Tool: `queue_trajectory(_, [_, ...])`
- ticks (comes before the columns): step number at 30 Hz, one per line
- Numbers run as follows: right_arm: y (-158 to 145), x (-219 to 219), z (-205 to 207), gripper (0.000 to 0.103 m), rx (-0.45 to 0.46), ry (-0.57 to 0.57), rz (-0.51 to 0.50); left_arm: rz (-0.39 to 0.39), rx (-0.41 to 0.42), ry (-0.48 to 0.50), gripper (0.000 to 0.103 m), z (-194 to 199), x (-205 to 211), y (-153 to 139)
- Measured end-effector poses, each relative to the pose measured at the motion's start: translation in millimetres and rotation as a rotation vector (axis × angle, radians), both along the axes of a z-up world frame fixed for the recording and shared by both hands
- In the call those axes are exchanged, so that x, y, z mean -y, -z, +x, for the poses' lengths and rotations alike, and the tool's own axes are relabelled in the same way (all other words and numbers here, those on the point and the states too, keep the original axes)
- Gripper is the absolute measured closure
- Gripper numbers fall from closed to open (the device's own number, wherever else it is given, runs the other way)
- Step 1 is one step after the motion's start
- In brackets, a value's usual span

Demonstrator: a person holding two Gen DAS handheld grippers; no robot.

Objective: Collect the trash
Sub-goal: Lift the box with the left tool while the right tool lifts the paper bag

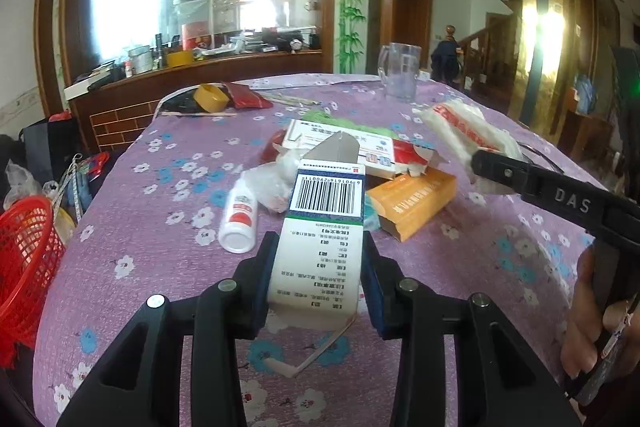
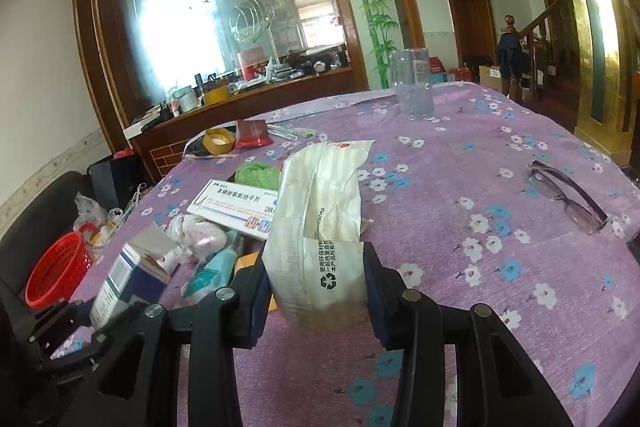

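Purple floral-clothed worktop [image 1: 168, 195]: left hand-held gripper [image 1: 316, 279] clamps a white barcoded carton [image 1: 320, 227]; right hand-held gripper [image 2: 316, 279] clamps a crumpled white plastic wrapper [image 2: 320, 211].

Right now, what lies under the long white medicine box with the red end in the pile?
The long white medicine box rests on an orange carton, with crumpled plastic at its left end and green yarn behind it. Whatever lies beneath its middle is covered.
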State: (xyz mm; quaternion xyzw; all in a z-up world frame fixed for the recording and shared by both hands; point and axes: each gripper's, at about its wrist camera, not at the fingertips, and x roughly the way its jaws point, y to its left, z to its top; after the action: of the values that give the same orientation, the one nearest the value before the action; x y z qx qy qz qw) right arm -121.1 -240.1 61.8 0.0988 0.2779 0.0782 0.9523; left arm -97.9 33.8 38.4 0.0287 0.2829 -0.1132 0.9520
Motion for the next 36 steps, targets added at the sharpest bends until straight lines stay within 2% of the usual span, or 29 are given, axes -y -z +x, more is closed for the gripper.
queue_trajectory(10, [8, 3, 1, 0.059, -0.028, 0.004, 0.011, 0.019, 0.025, -0.005, 0.065, -7, 2, 0])
queue_trajectory(17, [1, 0, -8, 0.059, 0.019, 0.036, -0.04, 0.014, 0.023, -0.013, 0.065, -11, -1, -1])
queue_trajectory(36, [-22, -11, -41, 0.058, 0.052, -0.003, -0.048, -0.01, 0.018, -0.03, 0.065, -19, -12, -9])
